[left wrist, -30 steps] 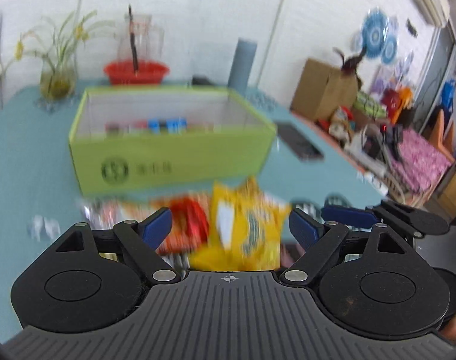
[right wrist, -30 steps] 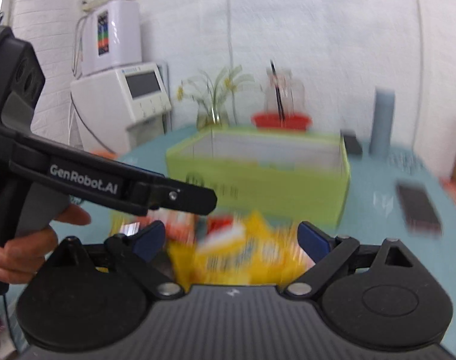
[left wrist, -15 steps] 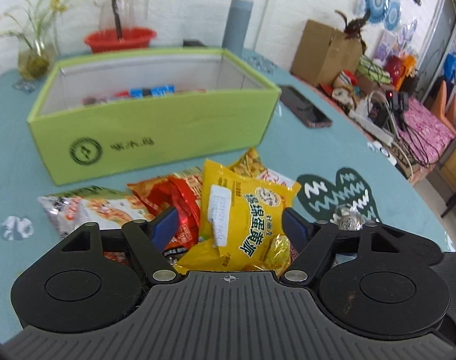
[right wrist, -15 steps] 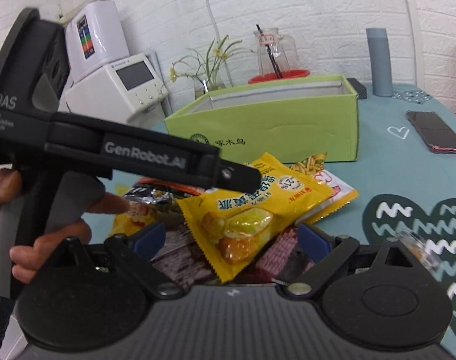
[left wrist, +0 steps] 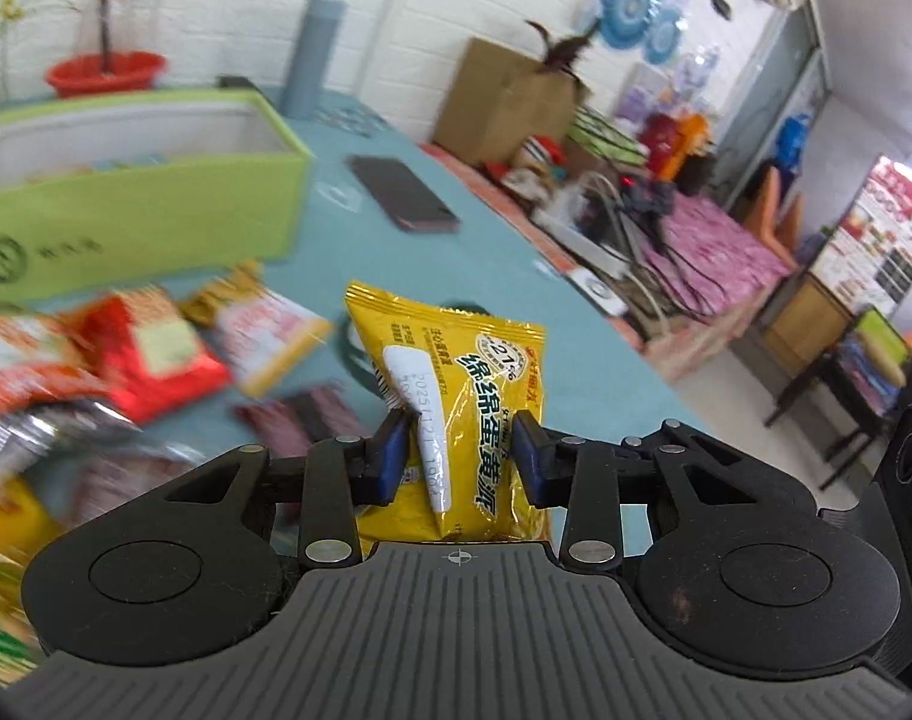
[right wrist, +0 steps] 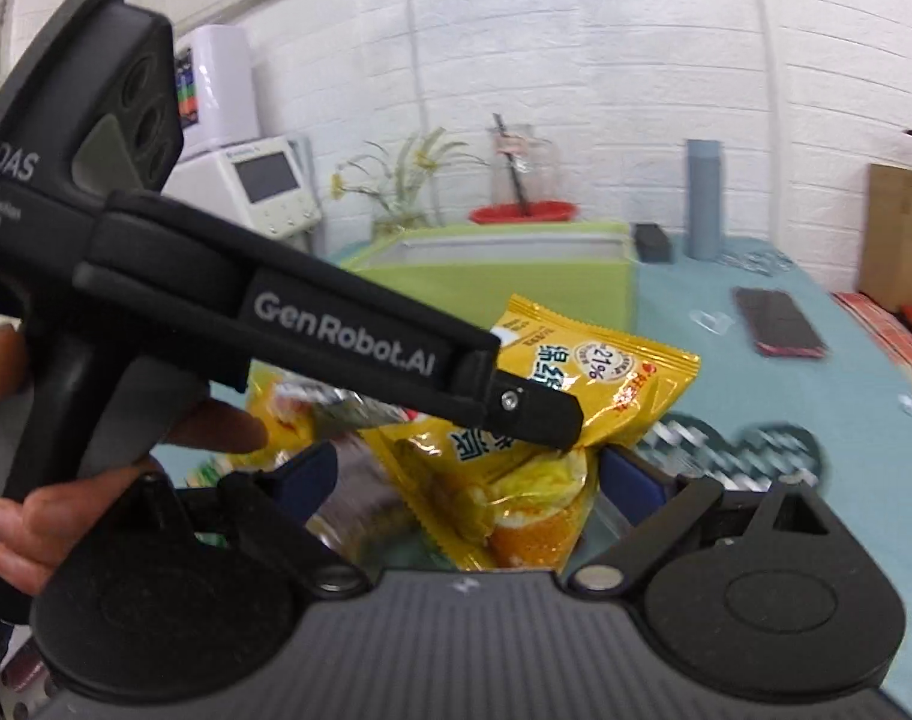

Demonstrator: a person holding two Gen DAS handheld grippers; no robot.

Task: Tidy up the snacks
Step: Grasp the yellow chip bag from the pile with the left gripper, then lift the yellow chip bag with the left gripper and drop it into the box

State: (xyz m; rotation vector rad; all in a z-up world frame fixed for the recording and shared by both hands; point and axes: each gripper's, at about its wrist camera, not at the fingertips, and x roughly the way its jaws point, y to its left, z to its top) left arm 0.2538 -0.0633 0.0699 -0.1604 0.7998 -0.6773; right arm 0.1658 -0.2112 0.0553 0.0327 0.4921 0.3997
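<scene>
The left gripper (left wrist: 461,457), whose jaws have just been closing, pinches the yellow snack packet (left wrist: 456,384) to lift it off the surface (left wrist: 492,252), while the right gripper (right wrist: 468,474) waits wide and empty, with the loose snacks (left wrist: 150,354) and the green box (left wrist: 138,216) behind, probably its destination.

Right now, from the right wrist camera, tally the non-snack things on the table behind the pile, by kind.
green box: 1
phone: 1
grey cylinder: 1
red basin: 1
glass pitcher: 1
flower vase: 1
small black box: 1
Total: 7
Small bits by the cylinder: too blurred to count.
</scene>
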